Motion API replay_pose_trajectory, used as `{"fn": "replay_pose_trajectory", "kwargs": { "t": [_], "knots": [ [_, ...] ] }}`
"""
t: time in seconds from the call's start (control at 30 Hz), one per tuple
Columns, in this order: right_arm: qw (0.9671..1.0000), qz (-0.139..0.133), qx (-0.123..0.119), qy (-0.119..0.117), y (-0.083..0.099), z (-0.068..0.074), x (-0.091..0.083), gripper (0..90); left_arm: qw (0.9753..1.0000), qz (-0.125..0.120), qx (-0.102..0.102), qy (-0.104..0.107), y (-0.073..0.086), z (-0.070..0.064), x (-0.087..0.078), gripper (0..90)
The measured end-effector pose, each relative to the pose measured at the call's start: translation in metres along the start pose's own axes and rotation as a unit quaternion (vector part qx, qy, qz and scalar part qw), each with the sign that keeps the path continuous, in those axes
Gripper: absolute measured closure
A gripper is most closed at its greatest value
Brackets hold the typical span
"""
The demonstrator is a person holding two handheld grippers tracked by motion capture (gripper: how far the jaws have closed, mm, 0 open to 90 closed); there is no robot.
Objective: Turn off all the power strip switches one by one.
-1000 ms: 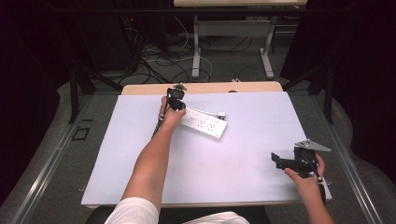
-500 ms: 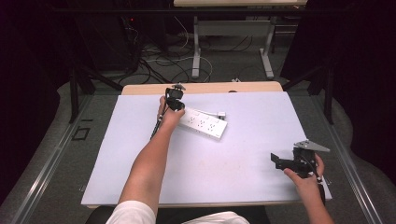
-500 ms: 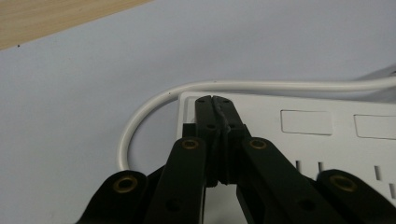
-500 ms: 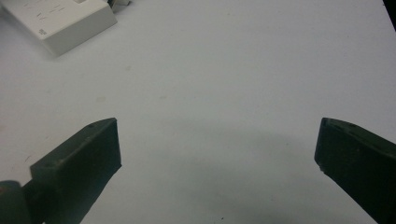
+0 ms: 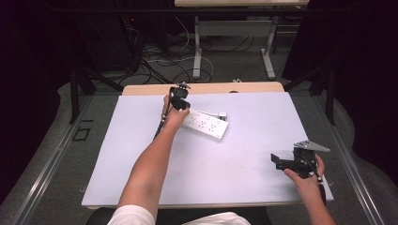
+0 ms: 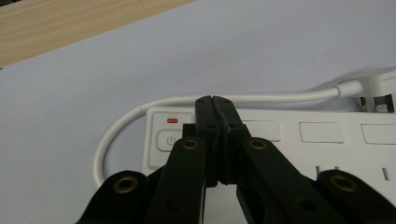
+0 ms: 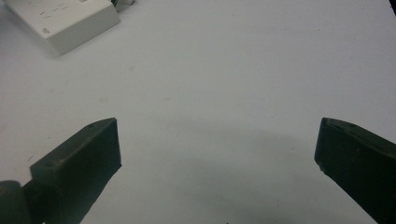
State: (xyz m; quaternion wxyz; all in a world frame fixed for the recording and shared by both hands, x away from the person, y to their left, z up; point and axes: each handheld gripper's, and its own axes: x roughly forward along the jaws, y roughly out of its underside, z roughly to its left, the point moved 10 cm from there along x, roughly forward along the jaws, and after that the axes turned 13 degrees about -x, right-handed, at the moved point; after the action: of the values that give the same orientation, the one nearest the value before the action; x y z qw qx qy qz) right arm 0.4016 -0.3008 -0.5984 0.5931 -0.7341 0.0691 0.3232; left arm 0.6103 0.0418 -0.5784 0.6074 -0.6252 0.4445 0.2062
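half the power strip (image 6: pixel 299 140) behind closed left hand-held gripper (image 6: pixel 217 105)

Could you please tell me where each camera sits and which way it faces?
High view: above the person's side, facing forward and down on the table; forearms, left tongs, right tongs.
Left gripper view: on the shut tongs, over the power strip.
Right gripper view: on the open tongs, over the table.
All share the power strip.
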Motion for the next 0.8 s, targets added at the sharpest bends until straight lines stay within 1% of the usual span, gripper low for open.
{"fn": "replay_pose_trajectory", "kwargs": {
  "t": [0.1,0.13,0.2,0.33,0.43,0.47,0.67,0.7,0.8],
  "knots": [
    [1.0,0.0,0.003,0.0,0.0,0.0,0.0,0.0,1.0,0.001,0.001,0.004,0.001,-0.003,0.001,90.0],
    [1.0,0.004,0.003,-0.005,0.001,0.001,-0.001,0.0,1.0,0.003,0.003,0.005,0.001,-0.004,0.002,90.0],
    [1.0,0.003,0.002,-0.006,0.001,0.001,-0.001,0.0,1.0,0.002,0.004,0.008,0.002,-0.007,0.003,90.0],
    [1.0,0.002,-0.001,-0.004,0.001,0.0,-0.001,0.0,0.9999,0.003,0.005,0.011,0.002,-0.011,0.003,90.0],
    [1.0,0.005,0.004,-0.005,0.001,0.001,-0.001,0.0,0.9999,0.002,0.006,0.015,0.001,-0.015,0.003,90.0],
    [1.0,0.001,0.005,0.001,0.0,0.001,0.0,0.0,0.9998,0.003,0.009,0.016,0.001,-0.017,0.003,90.0],
    [1.0,0.003,-0.003,-0.007,0.001,0.0,-0.001,0.0,0.9996,0.005,0.015,0.022,0.002,-0.026,0.006,90.0],
    [1.0,0.002,0.002,-0.005,0.001,0.0,-0.001,0.0,0.9996,0.005,0.014,0.024,0.003,-0.028,0.006,90.0],
    [1.0,0.004,0.001,-0.005,0.001,0.0,-0.001,0.0,0.9995,0.005,0.016,0.026,0.003,-0.031,0.008,90.0]
  ]
}}
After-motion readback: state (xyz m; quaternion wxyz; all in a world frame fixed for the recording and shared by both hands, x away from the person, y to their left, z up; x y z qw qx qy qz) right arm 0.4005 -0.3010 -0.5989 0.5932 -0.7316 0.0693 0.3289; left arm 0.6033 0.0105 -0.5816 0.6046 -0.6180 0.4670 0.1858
